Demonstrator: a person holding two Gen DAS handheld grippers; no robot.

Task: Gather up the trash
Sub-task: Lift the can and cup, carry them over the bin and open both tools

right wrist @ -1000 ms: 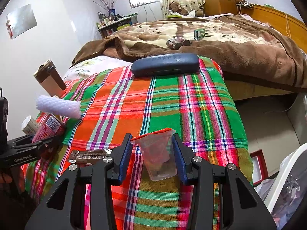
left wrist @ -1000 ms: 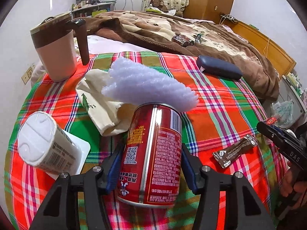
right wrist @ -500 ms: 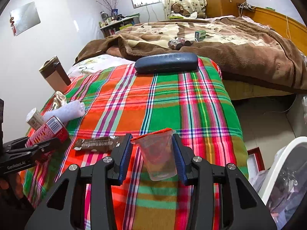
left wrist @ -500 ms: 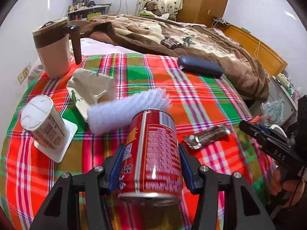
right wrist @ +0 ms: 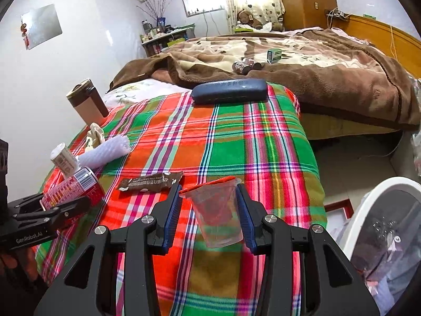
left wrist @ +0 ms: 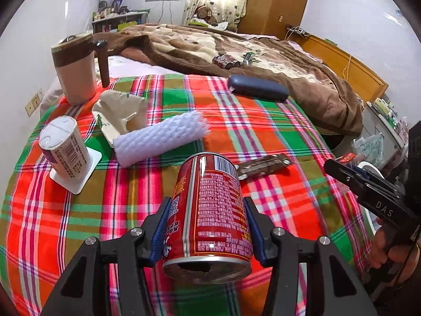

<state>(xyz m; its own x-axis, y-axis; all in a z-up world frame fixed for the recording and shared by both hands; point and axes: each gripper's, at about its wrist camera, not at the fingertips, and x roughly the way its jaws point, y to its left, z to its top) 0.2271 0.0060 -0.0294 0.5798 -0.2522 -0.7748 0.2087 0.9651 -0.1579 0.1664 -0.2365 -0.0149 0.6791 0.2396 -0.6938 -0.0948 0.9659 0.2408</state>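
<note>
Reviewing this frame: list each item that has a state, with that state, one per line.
left gripper: shut on the red can
red can: held off the cloth, tipped, opened end toward the camera
right gripper: shut on the clear plastic cup
clear plastic cup: upright, red lid peeled partly open
brown snack wrapper: lying flat
dark blue case: closed
white bin: open

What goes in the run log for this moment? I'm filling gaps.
left gripper: shut on red can | right gripper: shut on clear plastic cup | snack wrapper: on plaid cloth
</note>
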